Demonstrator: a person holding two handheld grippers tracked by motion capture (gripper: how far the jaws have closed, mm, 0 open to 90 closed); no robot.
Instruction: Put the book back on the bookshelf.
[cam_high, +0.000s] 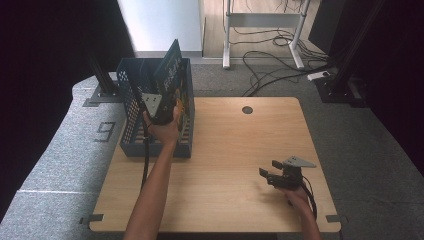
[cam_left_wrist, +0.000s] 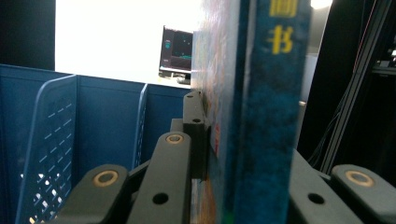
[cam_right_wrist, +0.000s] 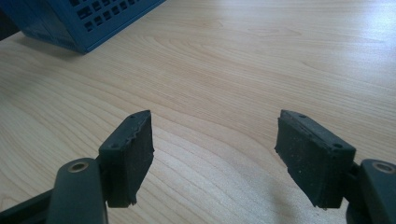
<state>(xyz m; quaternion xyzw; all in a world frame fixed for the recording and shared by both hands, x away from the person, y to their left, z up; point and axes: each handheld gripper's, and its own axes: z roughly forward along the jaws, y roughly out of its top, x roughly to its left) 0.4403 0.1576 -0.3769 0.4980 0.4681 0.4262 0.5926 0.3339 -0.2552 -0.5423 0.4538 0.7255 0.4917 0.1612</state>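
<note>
A blue book (cam_high: 169, 70) with yellow lettering stands tilted on edge inside the blue basket (cam_high: 131, 107).

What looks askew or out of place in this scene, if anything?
The book stands tilted in the blue crate, leaning rather than upright, clamped by the left gripper. The crate overhangs the table at its left edge. The right gripper is open and holds nothing.

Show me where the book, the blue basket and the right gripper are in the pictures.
book (cam_left_wrist: 271, 116): left gripper view, on its blue spine.
blue basket (cam_high: 131, 102): high view, on its perforated left wall.
right gripper (cam_right_wrist: 212, 156): right gripper view, midway between its open jaws.
</note>
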